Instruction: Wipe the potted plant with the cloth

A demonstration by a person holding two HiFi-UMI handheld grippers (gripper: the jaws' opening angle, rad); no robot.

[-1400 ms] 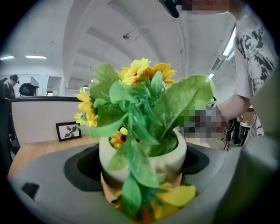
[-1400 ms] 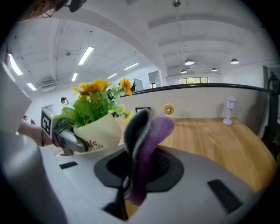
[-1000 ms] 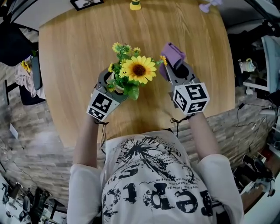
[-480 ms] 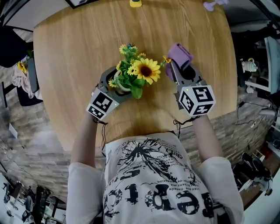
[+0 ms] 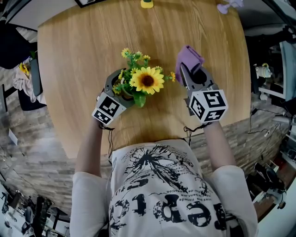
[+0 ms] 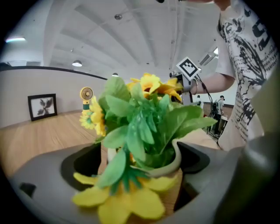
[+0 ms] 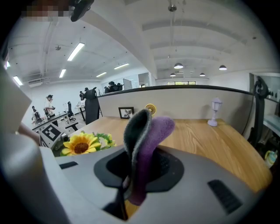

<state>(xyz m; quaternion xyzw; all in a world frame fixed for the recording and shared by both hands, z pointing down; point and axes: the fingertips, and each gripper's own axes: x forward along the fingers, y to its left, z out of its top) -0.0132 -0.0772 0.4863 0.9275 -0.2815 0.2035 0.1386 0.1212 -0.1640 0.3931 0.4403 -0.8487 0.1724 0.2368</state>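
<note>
1. Wooden table (image 5: 78, 51), viewed from above; potted plant (image 5: 141, 83) over its near half.
2. Left gripper (image 5: 118, 88): jaws clamped on the plant's pot.
3. Right gripper (image 5: 189, 76): jaws pinching the purple cloth (image 5: 187, 59), just beside the flowers.

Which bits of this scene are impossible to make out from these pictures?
- Plant pot: in the head view its sunflower covers it; in the left gripper view a blurred yellow bloom masks its front.
- Cloth: in the right gripper view its lower end sinks out of sight into the right gripper.
- Yellow object and picture frame: head view, cut by the top edge.
</note>
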